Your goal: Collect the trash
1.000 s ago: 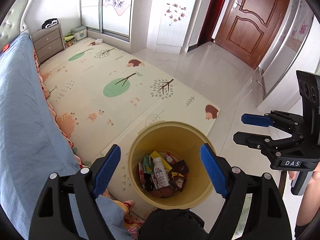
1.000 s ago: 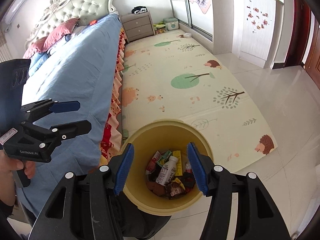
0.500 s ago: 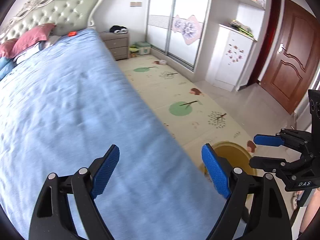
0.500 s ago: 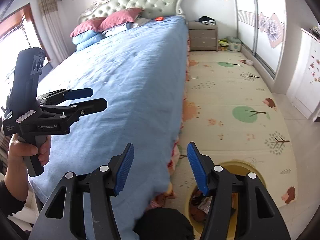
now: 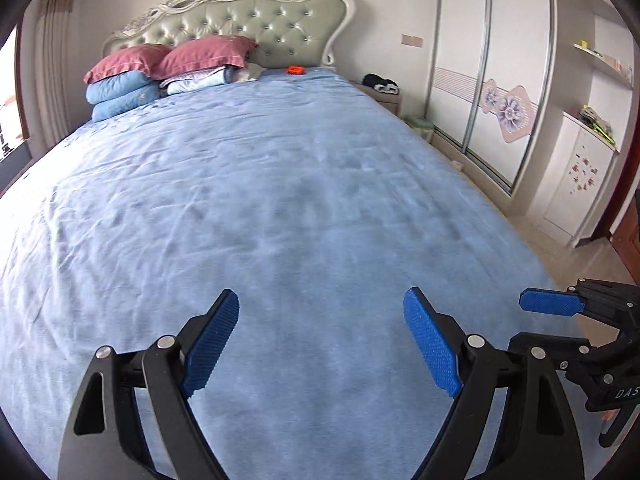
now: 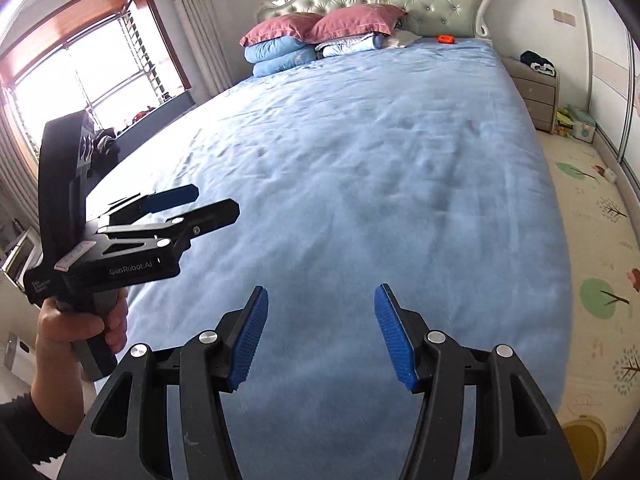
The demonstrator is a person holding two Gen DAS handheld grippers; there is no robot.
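— What lay beneath the tongs [image 5: 320, 344]?
— A matt blue cloth bedspread [image 5: 280, 200], softly creased.
— And beyond them?
— A glossy, buttoned headboard [image 5: 256, 20]; the tongs' pads [image 5: 430, 344] looked ribbed.

We count one bed [image 5: 280, 200], blue sheet.

At headboard [image 5: 256, 12]: two pink pillows [image 5: 168, 56], two folded blue quilts [image 5: 120, 94] beneath them, one folded pale bundle [image 5: 200, 80] beside those.

One small orange item [image 5: 295, 69] on sheet just below headboard.

One nightstand [image 6: 534, 88] right of bed; one dark bundle [image 6: 536, 60] on top.

One yellow bin [image 6: 584, 434] on floor off bed's foot corner.

Two grippers: left gripper [image 5: 320, 340], right gripper [image 6: 320, 332], both over bed's foot, nothing between jaws.
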